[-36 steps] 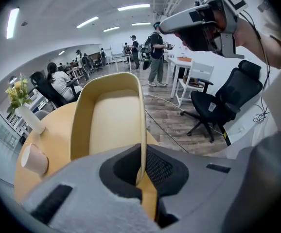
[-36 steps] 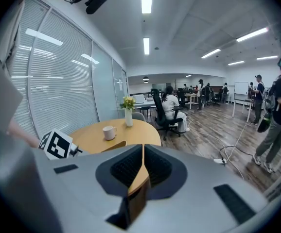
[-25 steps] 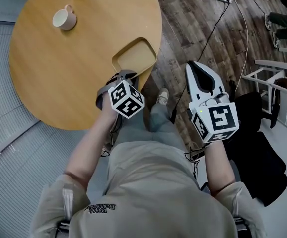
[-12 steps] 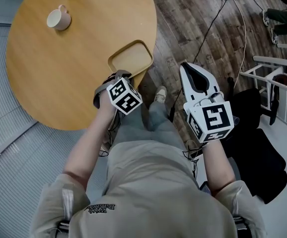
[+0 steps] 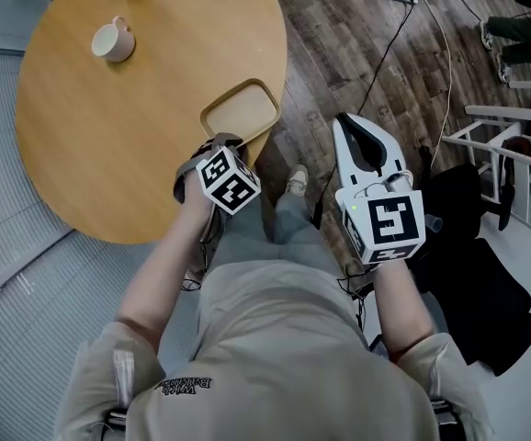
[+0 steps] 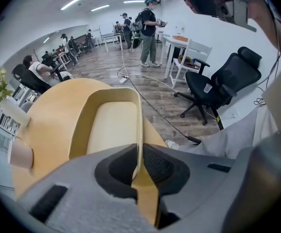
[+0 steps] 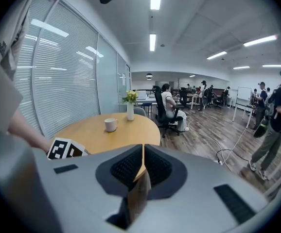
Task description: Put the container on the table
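The container [image 5: 241, 111] is a shallow, light wooden tray with rounded corners, lying at the near right edge of the round wooden table [image 5: 109, 145]. My left gripper [image 5: 224, 142] is shut on the tray's near rim. In the left gripper view the thin rim [image 6: 138, 130] stands edge-on between the two black pads [image 6: 118, 166], and the tray's inside [image 6: 109, 125] stretches ahead over the table. Whether the tray rests fully on the table or hangs just above it I cannot tell. My right gripper [image 5: 353, 129] is off the table, over the wooden floor, shut with nothing in it [image 7: 143, 160].
A pale cup [image 5: 112, 39] stands at the table's far left, also visible in the right gripper view [image 7: 111, 124] near a vase of flowers [image 7: 130, 108]. Cables [image 5: 403, 35] run over the floor. A black office chair [image 5: 477, 274] and a white chair [image 5: 514, 150] stand to the right.
Almost nothing has moved. The head view has shifted slightly. The left gripper keeps its hold on the tray's rim at the same place; the right gripper has sunk a little.
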`<state>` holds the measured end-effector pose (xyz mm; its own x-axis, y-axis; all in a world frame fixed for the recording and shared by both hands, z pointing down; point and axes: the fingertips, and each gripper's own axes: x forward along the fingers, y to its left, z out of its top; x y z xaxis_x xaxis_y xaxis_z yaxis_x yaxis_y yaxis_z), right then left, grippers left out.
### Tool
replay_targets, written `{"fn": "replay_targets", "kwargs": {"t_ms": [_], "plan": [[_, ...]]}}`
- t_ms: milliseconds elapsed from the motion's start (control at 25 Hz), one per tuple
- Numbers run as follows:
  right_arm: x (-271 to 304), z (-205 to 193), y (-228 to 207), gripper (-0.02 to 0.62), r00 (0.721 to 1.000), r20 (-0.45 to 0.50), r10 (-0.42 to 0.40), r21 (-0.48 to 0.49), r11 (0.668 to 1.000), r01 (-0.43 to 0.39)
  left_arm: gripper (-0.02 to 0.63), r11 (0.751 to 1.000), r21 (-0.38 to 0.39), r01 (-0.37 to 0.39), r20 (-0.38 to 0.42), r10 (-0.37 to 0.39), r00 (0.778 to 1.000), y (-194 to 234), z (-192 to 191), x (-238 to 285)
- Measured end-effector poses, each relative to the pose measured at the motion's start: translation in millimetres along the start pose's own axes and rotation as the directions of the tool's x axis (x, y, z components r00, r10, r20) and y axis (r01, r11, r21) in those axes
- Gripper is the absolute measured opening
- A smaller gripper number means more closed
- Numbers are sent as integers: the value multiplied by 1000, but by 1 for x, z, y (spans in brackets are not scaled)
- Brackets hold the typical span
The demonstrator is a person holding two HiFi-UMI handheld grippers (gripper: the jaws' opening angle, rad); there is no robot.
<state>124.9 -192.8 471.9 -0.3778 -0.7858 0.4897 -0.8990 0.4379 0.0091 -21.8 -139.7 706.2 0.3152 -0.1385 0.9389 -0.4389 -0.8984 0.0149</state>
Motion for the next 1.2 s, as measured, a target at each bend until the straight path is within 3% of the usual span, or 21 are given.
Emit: {"fn": "replay_targets", "kwargs": {"t_ms": [240,400,640,720,880,1200], "plan": [[-13,15,-5,34,999,32,-18,43,999,17,26,999,-36,-22,28,23,999,3,9,-27],[-19,32,-9,34,998,60,-25,52,998,22,26,995,-77,-61,110,69,992,16,32,-64],[-32,67,-8,34,992,126,-17,44,999,12,25,980,-138,-147,264,179,948,40,76,-142],[-38,82,-7,34,987,159,-7,48,999,0,25,972,-152,-177,324,218,921,46,91,-172],[-60,113,-5,34,975,224,2,84,996,-21,25,960,-195,-200,460,270,846,47,117,-229],[-104,182,7,34,927,374,34,8,999,-40,25,940,-181,-289,675,332,658,44,158,-343]]}}
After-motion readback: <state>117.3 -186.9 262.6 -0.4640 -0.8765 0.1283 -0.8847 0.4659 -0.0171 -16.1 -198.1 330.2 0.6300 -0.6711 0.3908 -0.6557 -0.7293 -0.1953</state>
